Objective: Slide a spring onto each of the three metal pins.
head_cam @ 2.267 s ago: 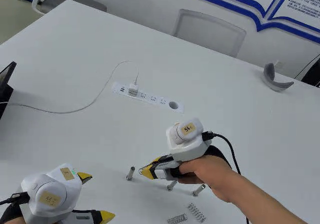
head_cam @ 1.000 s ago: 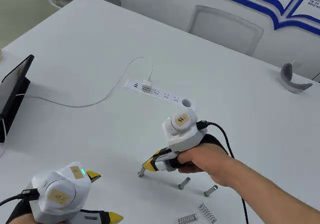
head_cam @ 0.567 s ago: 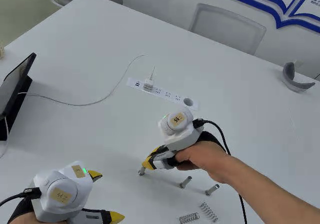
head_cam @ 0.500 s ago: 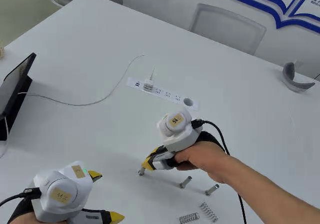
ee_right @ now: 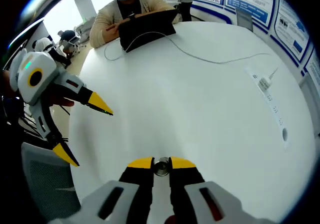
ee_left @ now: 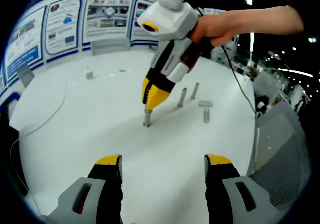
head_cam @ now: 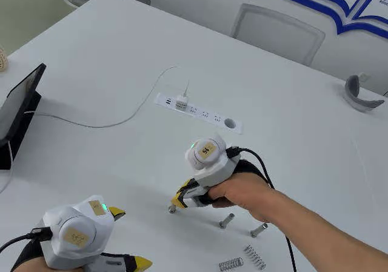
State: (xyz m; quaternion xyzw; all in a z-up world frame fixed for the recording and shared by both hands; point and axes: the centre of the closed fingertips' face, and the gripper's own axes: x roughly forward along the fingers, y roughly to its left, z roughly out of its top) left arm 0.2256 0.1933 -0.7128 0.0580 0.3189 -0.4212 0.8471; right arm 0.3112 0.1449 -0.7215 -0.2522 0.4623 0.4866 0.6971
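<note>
1. Right gripper (head_cam: 176, 202): I hold it low over the white worktop (head_cam: 91, 60) in the head view. In the right gripper view its yellow-tipped jaws are pressed together on a small round coil, which I read as the end of a spring (ee_right: 161, 167).
2. First pin (head_cam: 172, 209): it stands directly under the right gripper's tips. In the left gripper view the tips meet the top of this upright pin; I cannot tell how far the spring sits on it.
3. Two other pins (head_cam: 226, 221): they are on the worktop at 4 o'clock from the right gripper, side by side and apart from each other.
4. Two loose springs (head_cam: 254, 257): they lie flat at 5 o'clock from the right gripper, close together, nearer to me than the pins.
5. Left gripper (head_cam: 128, 237): it is at 8 o'clock from the right gripper, well apart from the pins. Its jaws are spread and grip nothing; its own view looks between them at the first pin.
6. Power strip (head_cam: 197, 111): it lies at 12 o'clock from the right gripper, with a white cable (head_cam: 121, 119) running off toward 9 o'clock.
</note>
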